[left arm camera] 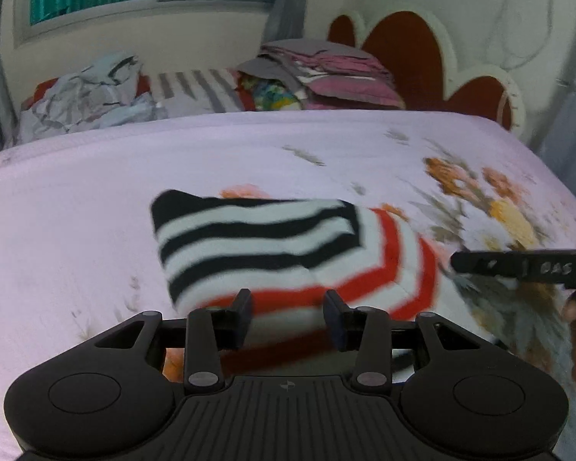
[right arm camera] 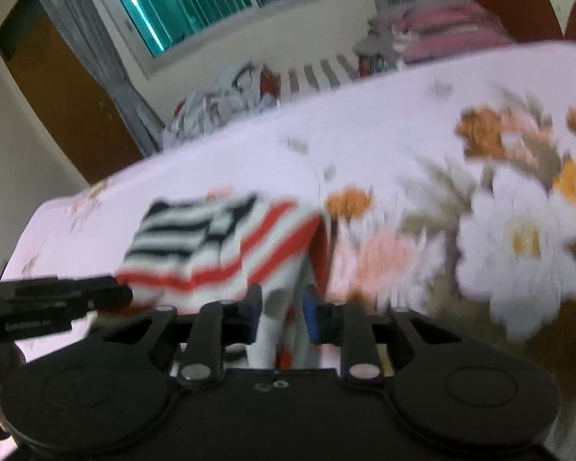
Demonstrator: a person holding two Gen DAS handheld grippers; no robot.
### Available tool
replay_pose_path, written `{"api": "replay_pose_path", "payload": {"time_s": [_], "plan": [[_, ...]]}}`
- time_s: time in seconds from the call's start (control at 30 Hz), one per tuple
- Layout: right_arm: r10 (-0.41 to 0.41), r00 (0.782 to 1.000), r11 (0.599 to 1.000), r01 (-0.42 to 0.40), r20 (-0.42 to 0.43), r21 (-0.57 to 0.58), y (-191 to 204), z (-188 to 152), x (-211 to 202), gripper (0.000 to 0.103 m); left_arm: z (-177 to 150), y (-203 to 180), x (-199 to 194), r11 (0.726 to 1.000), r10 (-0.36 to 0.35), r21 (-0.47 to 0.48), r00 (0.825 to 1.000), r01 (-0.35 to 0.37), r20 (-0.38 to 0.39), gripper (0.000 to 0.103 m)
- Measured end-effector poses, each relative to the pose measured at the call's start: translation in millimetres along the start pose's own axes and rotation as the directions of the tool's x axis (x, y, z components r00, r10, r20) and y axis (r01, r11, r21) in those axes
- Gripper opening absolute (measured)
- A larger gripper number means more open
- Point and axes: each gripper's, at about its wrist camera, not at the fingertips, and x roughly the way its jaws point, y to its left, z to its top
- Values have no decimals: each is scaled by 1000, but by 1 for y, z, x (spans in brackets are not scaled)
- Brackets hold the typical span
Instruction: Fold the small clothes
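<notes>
A striped garment [left arm camera: 288, 246], partly folded, is seen on the floral bedsheet [left arm camera: 96, 199], long axis crosswise. Its near red hem lies within the spread left claw [left arm camera: 287, 317]; its right edge is pinched by the right claw [right arm camera: 282, 315].

Small striped garment [left arm camera: 288, 253], black-white panel folded over red-white part, lying on bedsheet [left arm camera: 76, 238]

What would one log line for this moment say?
striped garment: partly folded on floral bedsheet | left tongs: open at its near edge | right tongs: fabric between fingers, grip unclear
</notes>
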Motion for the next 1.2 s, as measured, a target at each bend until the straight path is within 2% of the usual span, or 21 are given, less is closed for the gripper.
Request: {"api": "replay_pose_path", "payload": {"time_s": [0.1, 0.17, 0.27, 0.33, 0.4, 0.53, 0.7, 0.8, 0.9, 0.97, 1.07, 1.2], "plan": [[-18, 999, 997, 14, -50, -81, 12, 11, 27, 18, 4, 9, 21, 999, -26, -42, 999, 24, -43, 42], [-101, 984, 987, 80, -147, -142, 13, 7, 52, 13, -1, 6, 34, 999, -31, -31, 996, 29, -89, 42], [-99, 984, 988, 80, -148, -131, 9, 5, 55, 12, -7, 0, 36, 1000, -25, -7, 996, 24, -81, 42], [-116, 983, 983, 94, -140, -157, 13, 4, 50, 12, -7, 3, 26, 999, -38, -35, 997, 35, -68, 42], [-114, 988, 981, 95, -103, -168, 19, 3, 30, 15, -10, 6, 2, 996, -70, -47, 997, 69, -20, 42], [-18, 998, 981, 5, -62, -193, 32, -12, -17, 15, -39, 9, -45, 999, -21, -48, 1000, 22, 20, 42], [65, 993, 966, -88, -100, -243, 50, -41, -52, 15, -78, 21, -74, 991, -8, -134, 1000, 6, -13, 42], [48, 990, 955, -84, -130, -286, 57, -55, -57, 14, -95, 22, -75, 989, -2, -147, 999, -4, -39, 42], [-32, 985, 943, -26, -170, -331, 57, -69, -49, 11, -112, 23, -73, 978, -22, -208, 998, 8, -65, 42], [-68, 981, 936, 0, -181, -351, 56, -75, -44, 8, -123, 18, -73, 977, 2, -212, 998, -16, -66, 42], [-68, 978, 950, 4, -196, -313, 45, -83, -37, 6, -136, 15, -65, 957, -11, -290, 998, -10, -69, 42], [-59, 979, 957, 0, -194, -290, 38, -90, -35, 5, -147, 13, -59, 940, -1, -340, 998, -21, -65, 42]]}}
